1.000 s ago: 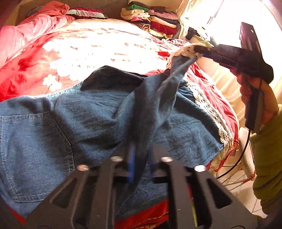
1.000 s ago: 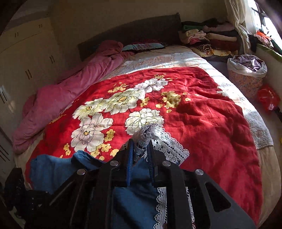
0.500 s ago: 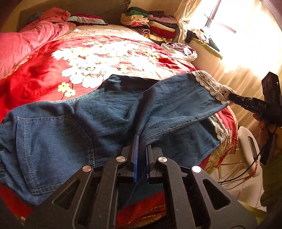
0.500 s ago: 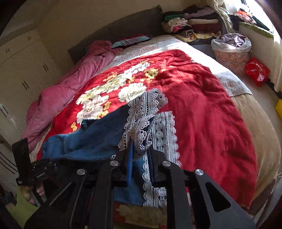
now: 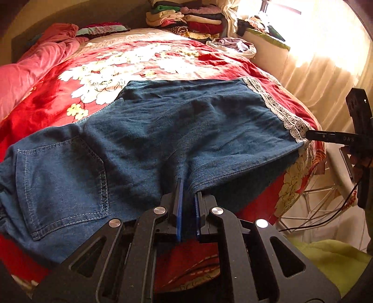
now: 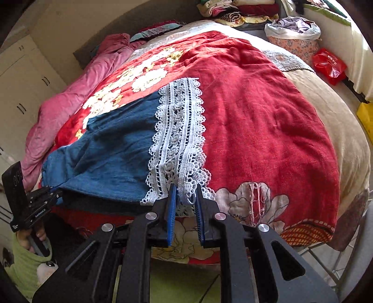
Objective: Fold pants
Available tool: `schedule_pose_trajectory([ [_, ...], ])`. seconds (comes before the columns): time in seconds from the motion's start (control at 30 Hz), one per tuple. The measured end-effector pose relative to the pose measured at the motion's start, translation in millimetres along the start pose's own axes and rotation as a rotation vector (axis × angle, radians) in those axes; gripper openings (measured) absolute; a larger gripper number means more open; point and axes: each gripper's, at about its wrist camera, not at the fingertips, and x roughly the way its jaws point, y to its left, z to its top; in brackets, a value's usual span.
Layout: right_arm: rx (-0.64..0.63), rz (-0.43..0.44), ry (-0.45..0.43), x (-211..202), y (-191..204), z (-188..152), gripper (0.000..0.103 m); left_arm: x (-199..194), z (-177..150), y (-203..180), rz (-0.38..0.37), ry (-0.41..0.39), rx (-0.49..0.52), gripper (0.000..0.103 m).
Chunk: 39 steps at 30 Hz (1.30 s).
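Blue denim pants lie across the near edge of a red flowered bedspread, back pocket at the left. One leg is spread flat over the other, its white lace hem at the right end. My left gripper is shut on a fold of denim at the near edge, by the crotch. My right gripper is shut on the near corner of the lace hem. Each gripper shows in the other's view: the right gripper at the hem corner, the left gripper at the denim edge.
A pink duvet lies bunched along the bed's far left. Folded clothes are stacked at the head. A bag of laundry, a red bag and a white wire rack stand beside the bed. A wardrobe is at the left.
The right gripper has swung down and to the right with the lace hem. The leg that hung bunched in the air now lies stretched flat over the other leg.
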Motion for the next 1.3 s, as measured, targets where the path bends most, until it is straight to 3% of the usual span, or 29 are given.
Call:
schedule_pose_trajectory([
  [0.23,-0.035,-0.047,0.007,19,-4,-9,0.014,15,-6,-1,0.011,0.052,0.015,0.004],
  [0.37,-0.047,-0.105,0.002,12,-1,-6,0.036,12,-7,-2,0.007,0.052,0.013,0.004],
  [0.53,-0.11,-0.142,-0.121,-24,13,5,0.046,5,-12,-5,-0.009,0.052,0.022,0.017],
  [0.6,-0.194,-0.082,-0.133,-27,33,4,0.046,2,-14,-5,0.003,0.049,0.018,0.024],
  [0.77,-0.583,0.029,-0.046,7,112,-25,0.046,-7,-13,-9,0.02,0.015,0.04,0.024],
  [0.87,-0.744,0.018,-0.02,29,144,-39,0.044,-1,-13,-9,0.026,0.027,0.041,0.023],
  [0.93,-0.824,0.003,-0.014,41,156,-44,0.042,3,-13,-8,0.03,0.035,0.036,0.015],
  [0.97,-0.859,-0.018,-0.01,48,159,-45,0.035,4,-13,-8,0.034,0.036,0.036,0.009],
  [1.0,-0.89,-0.045,0.013,57,161,-47,0.016,4,-13,-8,0.039,0.035,0.038,0.005],
  [1.03,-0.904,-0.067,0.043,65,161,-47,0.007,4,-13,-8,0.038,0.034,0.04,0.004],
  [1.3,-0.88,-0.004,0.107,62,142,-49,0.006,3,-21,-12,0.041,0.093,0.106,0.004],
])
